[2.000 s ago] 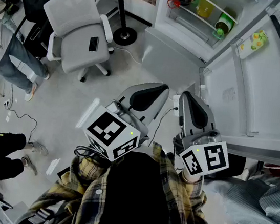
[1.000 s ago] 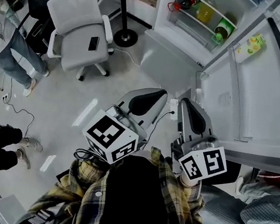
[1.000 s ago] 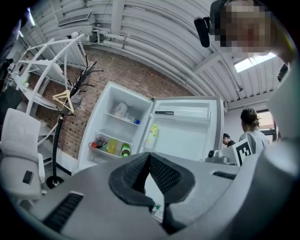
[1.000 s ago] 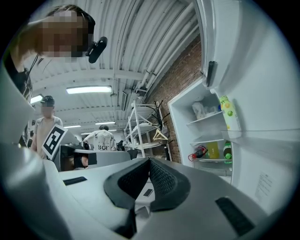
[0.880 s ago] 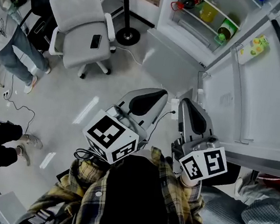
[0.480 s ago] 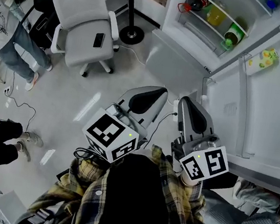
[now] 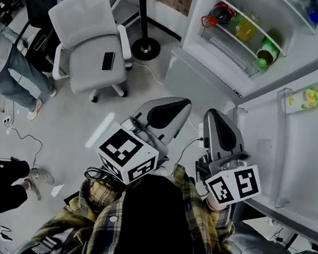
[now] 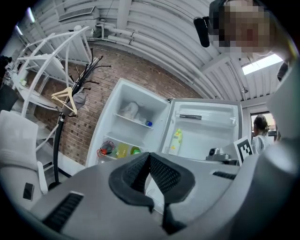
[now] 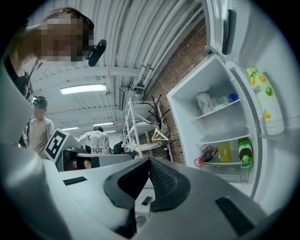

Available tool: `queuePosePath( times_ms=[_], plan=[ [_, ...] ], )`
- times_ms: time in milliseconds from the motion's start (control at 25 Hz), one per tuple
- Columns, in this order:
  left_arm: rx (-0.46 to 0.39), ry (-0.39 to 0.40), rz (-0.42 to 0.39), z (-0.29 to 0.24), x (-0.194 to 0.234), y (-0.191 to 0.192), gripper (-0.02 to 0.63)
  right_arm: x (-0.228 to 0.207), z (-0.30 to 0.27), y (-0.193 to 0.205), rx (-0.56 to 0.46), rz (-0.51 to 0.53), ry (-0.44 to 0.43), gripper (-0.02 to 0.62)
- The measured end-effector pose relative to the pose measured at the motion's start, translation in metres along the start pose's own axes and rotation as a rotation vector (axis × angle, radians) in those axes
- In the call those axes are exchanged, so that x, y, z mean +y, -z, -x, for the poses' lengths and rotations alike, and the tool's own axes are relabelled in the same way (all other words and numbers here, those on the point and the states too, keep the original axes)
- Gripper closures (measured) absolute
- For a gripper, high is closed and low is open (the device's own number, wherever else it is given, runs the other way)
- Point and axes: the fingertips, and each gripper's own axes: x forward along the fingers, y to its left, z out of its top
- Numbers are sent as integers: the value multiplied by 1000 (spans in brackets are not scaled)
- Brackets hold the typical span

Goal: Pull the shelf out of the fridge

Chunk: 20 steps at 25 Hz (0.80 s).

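The white fridge (image 7: 241, 41) stands open at the top right of the head view. Its lower glass shelf (image 7: 232, 43) carries a red bottle (image 7: 220, 13), a yellow one (image 7: 247, 29) and a green one (image 7: 267, 52). My left gripper (image 7: 180, 103) and right gripper (image 7: 213, 113) point level at the fridge, side by side, both shut and empty, well short of it. In the left gripper view the shut left gripper (image 8: 149, 157) faces the shelf (image 8: 117, 149). The right gripper (image 9: 150, 161) has the shelf (image 9: 225, 163) off to its right.
The open fridge door (image 7: 297, 149) swings out on the right, with a juice carton (image 7: 305, 98) in its rack. A grey office chair (image 7: 88, 43) with a phone on its seat and a round stand base (image 7: 145, 49) sit to the left. People (image 7: 14, 71) and cables are further left.
The person and both grippers have moved toward the fridge, which now looks nearer and larger in the head view. Both sets of jaws stay shut.
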Motion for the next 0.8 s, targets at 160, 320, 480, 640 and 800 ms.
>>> queuePosePath(
  times_ms=[160,320,480,640,800],
  plan=[
    [24,40,-5,-12,32,-9,603,-10,-31,-3,-17,-11,54,577],
    [41,83,-10,-21,60,-18,603,-19,-57,-2,-27,-28,109,577],
    [58,109,1,-26,85,-21,603,-24,-75,1,-31,-44,160,577],
    [79,117,28,-29,105,-19,603,-25,-90,5,-9,-54,182,577],
    [101,134,48,-40,113,-14,603,-34,-99,10,10,-76,200,577]
  ],
)
